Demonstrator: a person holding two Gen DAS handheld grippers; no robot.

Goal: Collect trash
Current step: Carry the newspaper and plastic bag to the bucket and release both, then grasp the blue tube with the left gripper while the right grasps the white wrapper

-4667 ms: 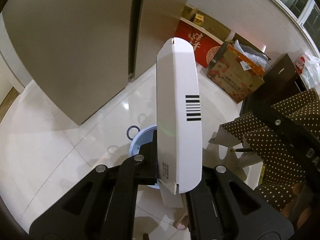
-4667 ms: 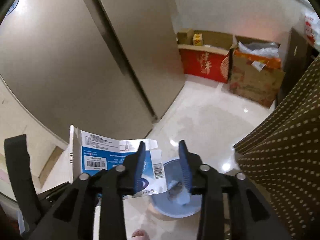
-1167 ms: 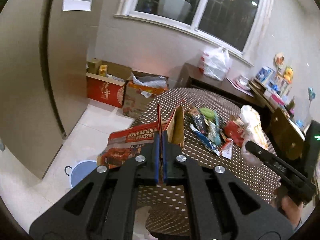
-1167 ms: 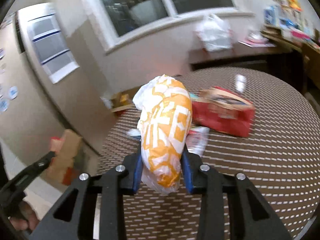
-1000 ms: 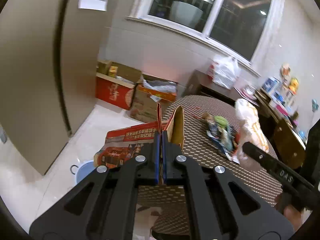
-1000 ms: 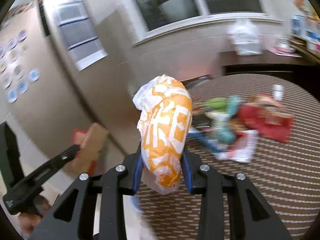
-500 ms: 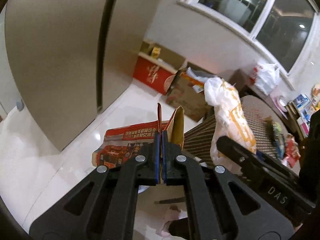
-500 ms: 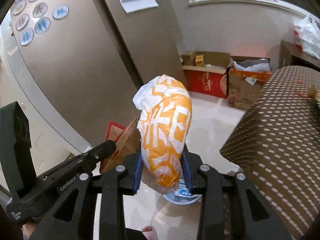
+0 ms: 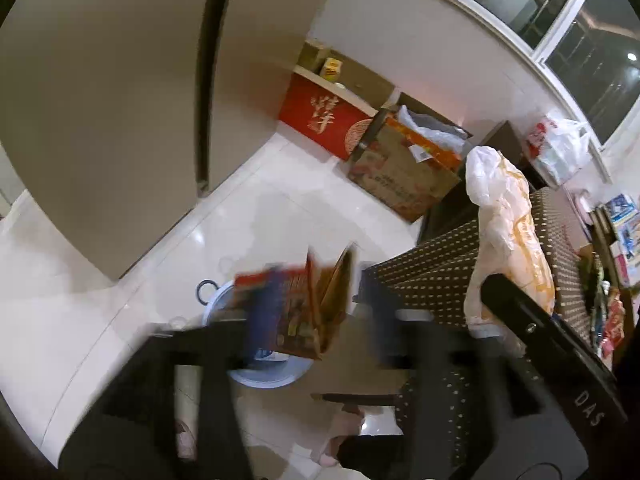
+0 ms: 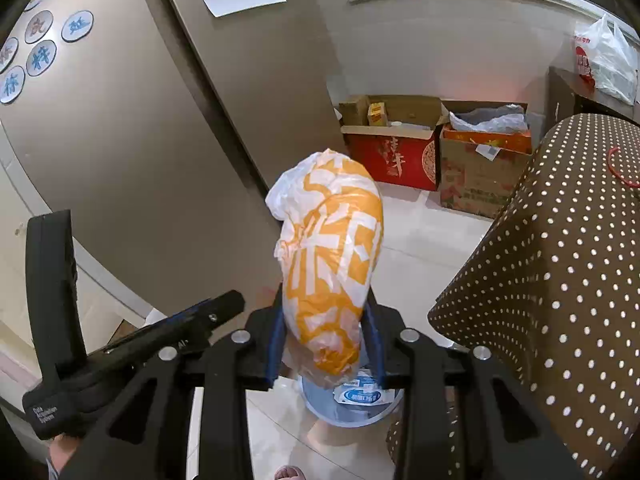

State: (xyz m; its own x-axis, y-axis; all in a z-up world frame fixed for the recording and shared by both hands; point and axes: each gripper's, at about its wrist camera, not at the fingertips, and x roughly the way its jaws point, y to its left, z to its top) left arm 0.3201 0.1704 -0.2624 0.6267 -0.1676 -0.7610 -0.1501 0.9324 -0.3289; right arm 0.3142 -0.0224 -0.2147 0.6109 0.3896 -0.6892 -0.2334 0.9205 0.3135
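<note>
My left gripper [image 9: 312, 320] is blurred, its jaws opening above a pale blue bin [image 9: 272, 380] on the floor. A flattened red and brown carton [image 9: 296, 312] hangs loose between the spread fingers, with gaps on both sides. My right gripper [image 10: 326, 344] is shut on a stuffed orange and white plastic bag [image 10: 332, 264] that stands up from its pads. The same bin [image 10: 352, 404] lies right under it, with a white and blue packet inside. In the left wrist view the bag [image 9: 508, 240] shows to the right. The left gripper [image 10: 224, 306] reaches in from the left.
A table with a brown dotted cloth [image 10: 560, 260] stands close on the right. A tall beige fridge [image 10: 140, 160] fills the left. A red box [image 10: 392, 160] and a cardboard box [image 10: 480, 176] sit by the far wall. A person's toes [image 10: 290, 472] show near the bin.
Both grippers swung from the table down over the bin. The left jaws, pinched on the carton before, have sprung apart and the carton has tipped loose. The right grip is unchanged.
</note>
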